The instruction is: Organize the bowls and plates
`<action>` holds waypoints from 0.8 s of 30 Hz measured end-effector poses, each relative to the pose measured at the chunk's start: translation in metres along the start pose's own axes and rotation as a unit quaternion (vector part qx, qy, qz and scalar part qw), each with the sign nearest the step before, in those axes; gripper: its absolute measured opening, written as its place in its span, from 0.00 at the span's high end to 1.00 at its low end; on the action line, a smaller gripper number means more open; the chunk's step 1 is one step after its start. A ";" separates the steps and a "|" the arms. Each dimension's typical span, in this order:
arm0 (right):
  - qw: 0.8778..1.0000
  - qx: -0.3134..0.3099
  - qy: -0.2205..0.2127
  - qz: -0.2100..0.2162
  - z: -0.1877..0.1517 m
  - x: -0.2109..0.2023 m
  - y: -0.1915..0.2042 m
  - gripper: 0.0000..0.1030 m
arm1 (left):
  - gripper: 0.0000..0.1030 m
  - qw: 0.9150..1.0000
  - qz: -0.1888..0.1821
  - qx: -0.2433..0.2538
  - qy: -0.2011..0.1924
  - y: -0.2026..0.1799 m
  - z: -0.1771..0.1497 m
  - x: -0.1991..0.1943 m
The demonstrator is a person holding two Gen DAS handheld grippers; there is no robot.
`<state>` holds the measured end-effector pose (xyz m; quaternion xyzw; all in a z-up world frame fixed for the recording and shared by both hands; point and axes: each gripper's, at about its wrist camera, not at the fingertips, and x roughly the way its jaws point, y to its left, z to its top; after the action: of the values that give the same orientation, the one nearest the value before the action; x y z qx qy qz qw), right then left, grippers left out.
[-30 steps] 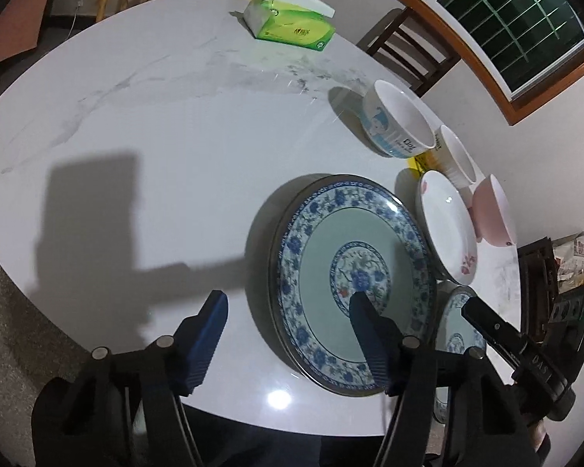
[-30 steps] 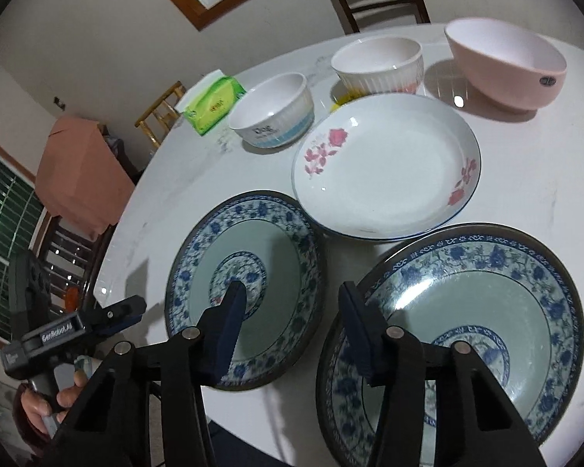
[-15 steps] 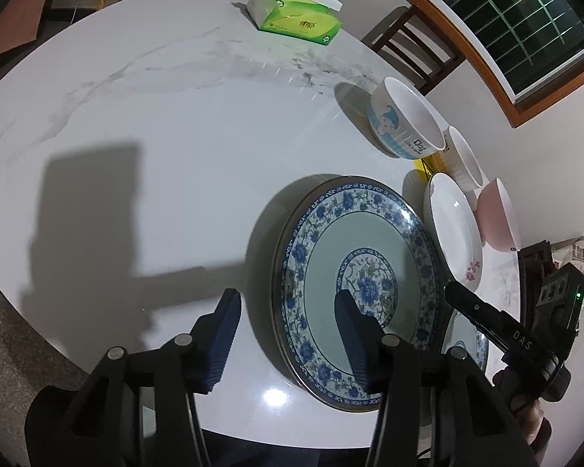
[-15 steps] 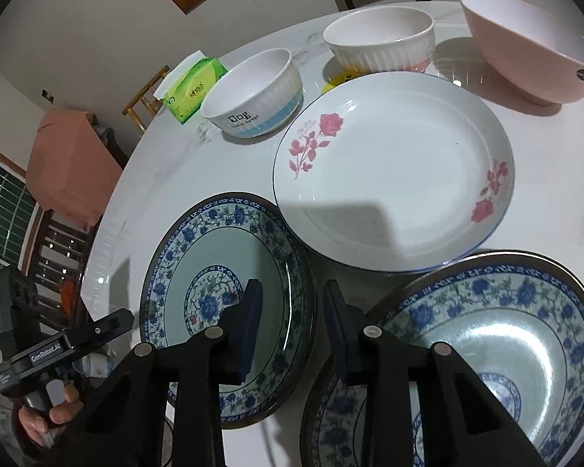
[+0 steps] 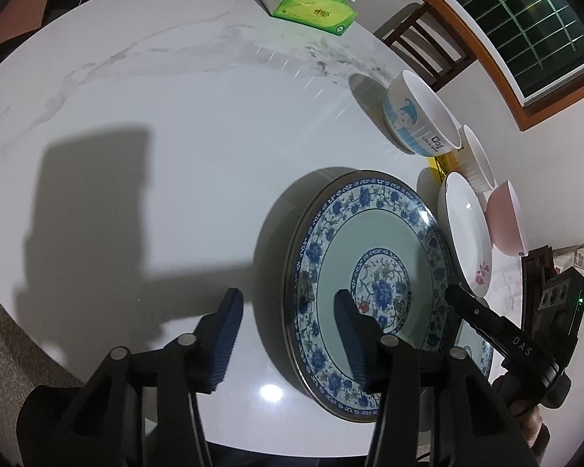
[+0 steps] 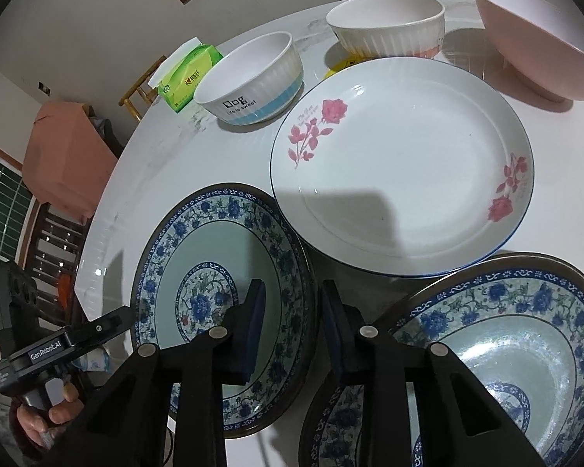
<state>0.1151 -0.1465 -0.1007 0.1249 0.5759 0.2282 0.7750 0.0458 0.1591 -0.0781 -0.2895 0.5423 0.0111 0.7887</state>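
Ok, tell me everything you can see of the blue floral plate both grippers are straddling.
The blue floral plate is round and glossy, ceramic-looking, with a dark rim, a blue-flower border, a pale green well and a flowered centre medallion. It lies flat on the white marble table, near its edge. The rose plate overlaps its far rim. The left gripper and right gripper straddle opposite rims, jaws closing, pads not visibly pressing.

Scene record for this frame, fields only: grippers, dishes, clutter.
left gripper: closing; blue plate rim between fingers, no contact seen
right gripper: closing; same plate's opposite rim between fingers, no contact seen
second blue plate: beside the first, on table
rose plate: behind both blue plates
bowls: dog-print bowl, ribbed white bowl, pink bowl; row behind rose plate, unstacked
clutter: tissue box
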 end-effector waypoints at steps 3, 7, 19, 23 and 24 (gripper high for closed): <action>1.000 -0.004 0.001 -0.004 -0.001 0.002 0.001 0.74 | 0.66 1.000 0.002 0.002 0.003 -0.002 0.000 0.005; 1.000 -0.004 0.002 -0.005 -0.002 0.004 0.001 0.80 | 0.78 1.000 0.001 0.008 0.007 -0.003 0.000 0.010; 1.000 -0.002 -0.011 -0.004 -0.013 -0.002 0.016 0.85 | 0.79 1.000 0.012 0.016 -0.019 0.003 0.003 -0.005; 1.000 -0.004 -0.014 -0.001 -0.021 -0.001 0.024 0.85 | 0.79 0.999 0.016 0.013 -0.025 0.010 0.003 -0.011; 1.000 -0.005 -0.012 -0.001 -0.023 0.000 0.026 0.85 | 0.79 0.999 0.018 0.012 -0.026 0.012 0.003 -0.013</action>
<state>0.0881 -0.1252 -0.0956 0.1230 0.5651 0.2288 0.7830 0.0395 0.1743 -0.0718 -0.2697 0.5268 0.0263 0.8056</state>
